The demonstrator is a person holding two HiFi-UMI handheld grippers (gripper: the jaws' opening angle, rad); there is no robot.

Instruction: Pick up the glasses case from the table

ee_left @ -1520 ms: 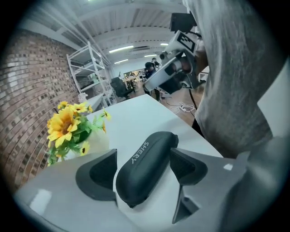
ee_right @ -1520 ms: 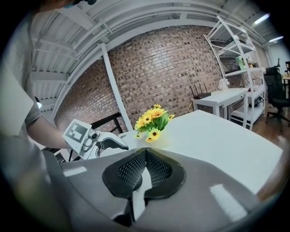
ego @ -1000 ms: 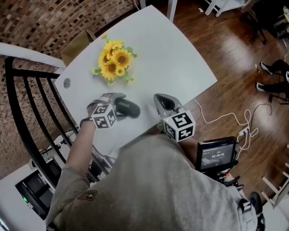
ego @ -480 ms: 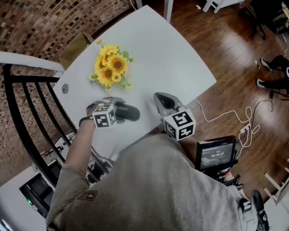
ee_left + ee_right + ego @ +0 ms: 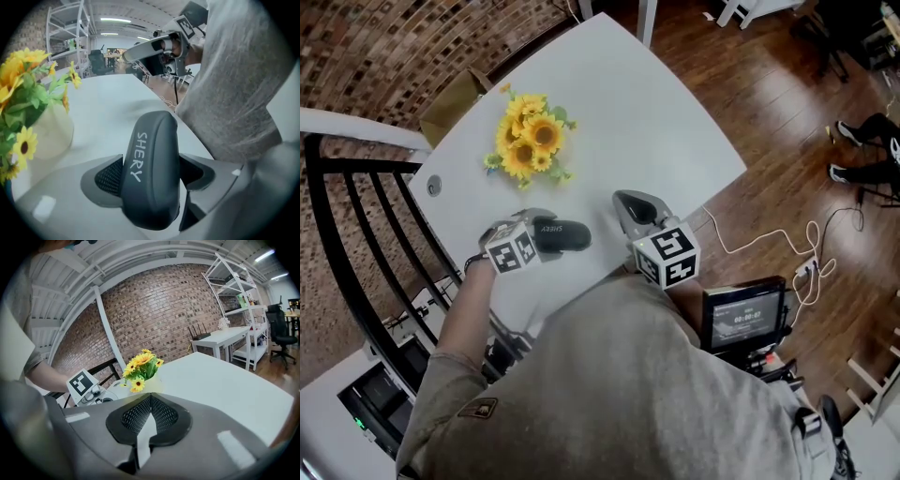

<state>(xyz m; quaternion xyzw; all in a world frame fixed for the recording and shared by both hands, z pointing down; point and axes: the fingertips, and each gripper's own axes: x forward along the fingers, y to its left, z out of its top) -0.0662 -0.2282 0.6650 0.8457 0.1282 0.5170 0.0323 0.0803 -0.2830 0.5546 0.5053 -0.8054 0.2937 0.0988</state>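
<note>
The dark grey glasses case with "SHERY" on it lies on the white table near its front edge. My left gripper straddles it, pointing steeply down. In the left gripper view the case fills the gap between the two pads, and the jaws are closing around it; I cannot see them pressing on it. My right gripper hovers to the right of the case, apart from it, its jaws shut with nothing between them.
A bunch of sunflowers in a pale pot stands behind the case, close to the left gripper. A black railing runs along the table's left. A screen device and a white cable lie on the wooden floor at right.
The left gripper has rolled a little over the case, its marker cube tilting. The case and the right gripper have kept their places.
</note>
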